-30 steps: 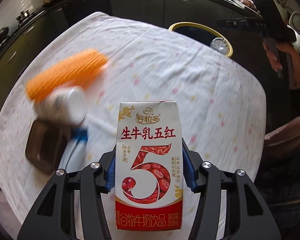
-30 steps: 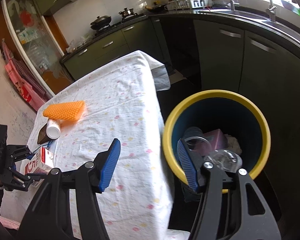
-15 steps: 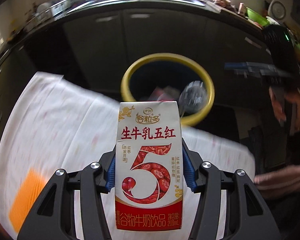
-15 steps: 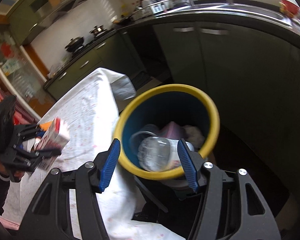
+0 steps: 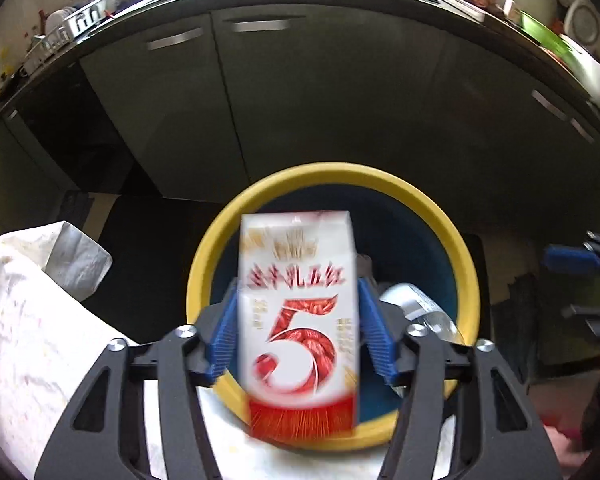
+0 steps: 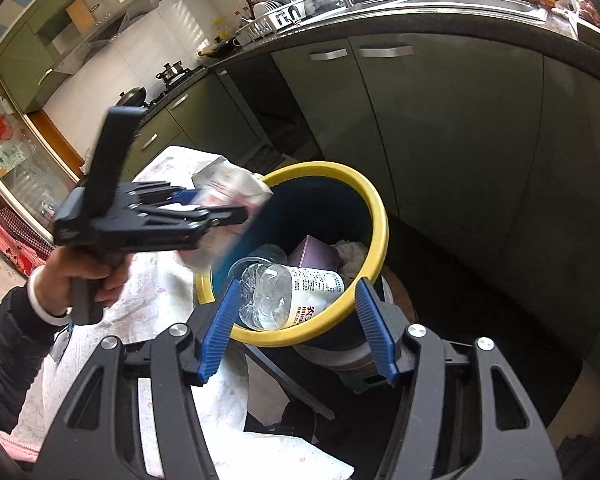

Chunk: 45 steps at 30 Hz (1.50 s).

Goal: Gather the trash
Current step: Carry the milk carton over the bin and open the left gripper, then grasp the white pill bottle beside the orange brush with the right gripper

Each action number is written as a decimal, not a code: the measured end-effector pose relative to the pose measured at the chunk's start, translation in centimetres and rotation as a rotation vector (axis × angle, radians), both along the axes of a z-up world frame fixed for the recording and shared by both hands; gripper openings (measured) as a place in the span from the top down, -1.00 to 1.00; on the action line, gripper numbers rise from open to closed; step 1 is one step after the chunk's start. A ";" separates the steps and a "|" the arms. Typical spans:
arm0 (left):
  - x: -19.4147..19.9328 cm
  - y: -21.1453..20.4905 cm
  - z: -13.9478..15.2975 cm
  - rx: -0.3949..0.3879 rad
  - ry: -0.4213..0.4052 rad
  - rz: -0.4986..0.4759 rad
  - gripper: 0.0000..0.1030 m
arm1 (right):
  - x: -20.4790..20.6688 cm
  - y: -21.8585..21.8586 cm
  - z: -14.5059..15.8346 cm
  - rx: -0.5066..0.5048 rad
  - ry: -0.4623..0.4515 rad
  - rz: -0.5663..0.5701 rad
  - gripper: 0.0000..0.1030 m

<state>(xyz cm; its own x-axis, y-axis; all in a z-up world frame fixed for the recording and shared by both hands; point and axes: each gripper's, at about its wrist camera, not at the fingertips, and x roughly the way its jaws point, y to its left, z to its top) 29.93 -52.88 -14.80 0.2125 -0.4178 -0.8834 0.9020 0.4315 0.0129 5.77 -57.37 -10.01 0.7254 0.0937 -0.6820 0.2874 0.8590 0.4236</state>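
Left claw [image 5: 298, 344] is opening around the blurry milk carton [image 5: 298, 320], right above the yellow-rimmed bin [image 5: 331, 178], so it drops in; right claw [image 6: 296, 328] waits open and empty.

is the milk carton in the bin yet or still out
Still out. The milk carton sits between the left gripper's opening jaws, above the yellow-rimmed bin, motion-blurred; the blue pads look just clear of its sides.
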 end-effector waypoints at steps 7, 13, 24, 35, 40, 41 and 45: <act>-1.5 4.4 2.7 -0.096 0.011 0.053 -0.51 | 0.2 0.6 -0.2 0.008 -0.002 0.015 -0.14; -7.0 13.5 7.1 -0.263 -0.051 0.113 -0.62 | 1.3 2.1 -0.4 0.006 0.008 0.060 -0.14; -15.3 30.5 7.6 -0.326 -0.143 0.337 -0.77 | 7.6 11.3 0.9 -0.057 0.030 0.294 -0.18; -19.1 47.1 6.2 -0.315 -0.238 0.727 -0.84 | 15.4 31.2 2.6 -0.150 0.007 0.724 -0.18; -19.3 51.2 5.2 -0.355 -0.217 0.791 -0.84 | 17.5 36.9 2.5 -0.164 0.029 0.820 -0.18; -19.4 51.5 5.2 -0.361 -0.221 0.791 -0.84 | 18.0 37.7 2.6 -0.173 0.029 0.825 -0.18; -19.7 51.6 5.3 -0.368 -0.238 0.783 -0.84 | 19.6 39.7 3.0 -0.204 0.047 0.840 -0.07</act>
<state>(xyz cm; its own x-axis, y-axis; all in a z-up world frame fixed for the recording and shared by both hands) 10.25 -1.33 -9.53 0.7161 -0.3244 -0.6181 0.3387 0.9357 -0.0986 25.34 -17.69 -7.02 0.4415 0.4589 -0.7710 -0.4636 0.8524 0.2419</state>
